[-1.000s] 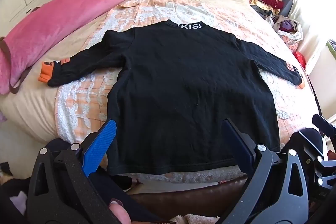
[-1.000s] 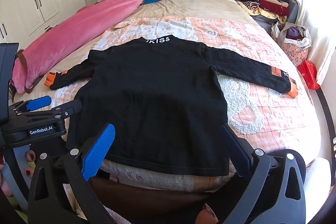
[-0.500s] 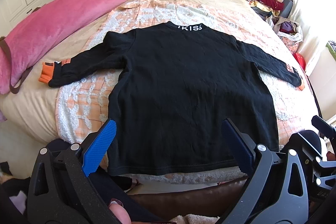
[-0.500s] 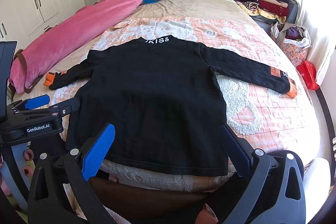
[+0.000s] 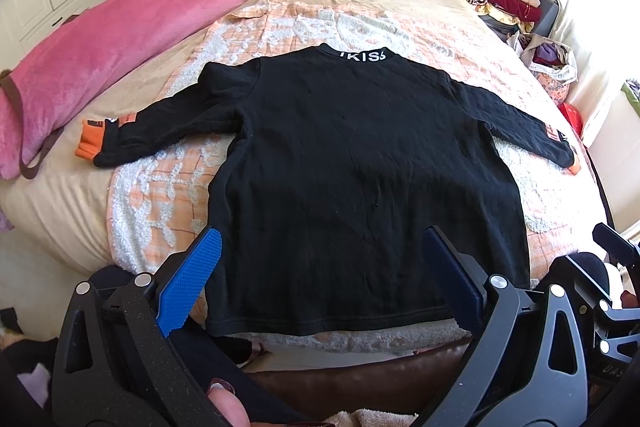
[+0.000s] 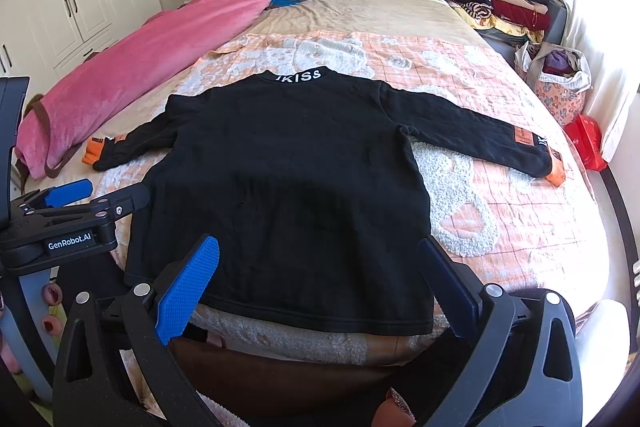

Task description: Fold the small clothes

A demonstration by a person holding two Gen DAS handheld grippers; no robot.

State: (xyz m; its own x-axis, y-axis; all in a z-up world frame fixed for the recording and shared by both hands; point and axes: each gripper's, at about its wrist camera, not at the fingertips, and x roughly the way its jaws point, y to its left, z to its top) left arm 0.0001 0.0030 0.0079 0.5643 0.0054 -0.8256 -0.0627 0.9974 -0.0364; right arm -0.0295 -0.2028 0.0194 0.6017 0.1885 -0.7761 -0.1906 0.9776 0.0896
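Left wrist view: the black long-sleeved knit top (image 5: 360,179) lies flat, back up, on the quilted bed (image 5: 312,27). Left gripper (image 5: 320,275) and right gripper (image 6: 316,275) hover released. Soft, limp fabric; pinching a sleeve cuff looks best.

Collar lettering (image 5: 362,56): first letter curls out of sight at the neckline
Left cuff (image 5: 91,141): patch print too small to read
Right gripper (image 5: 612,259): seen from the left wrist, cut off at 4 o'clock; jaws hidden
Bag (image 6: 558,83): contents indistinct
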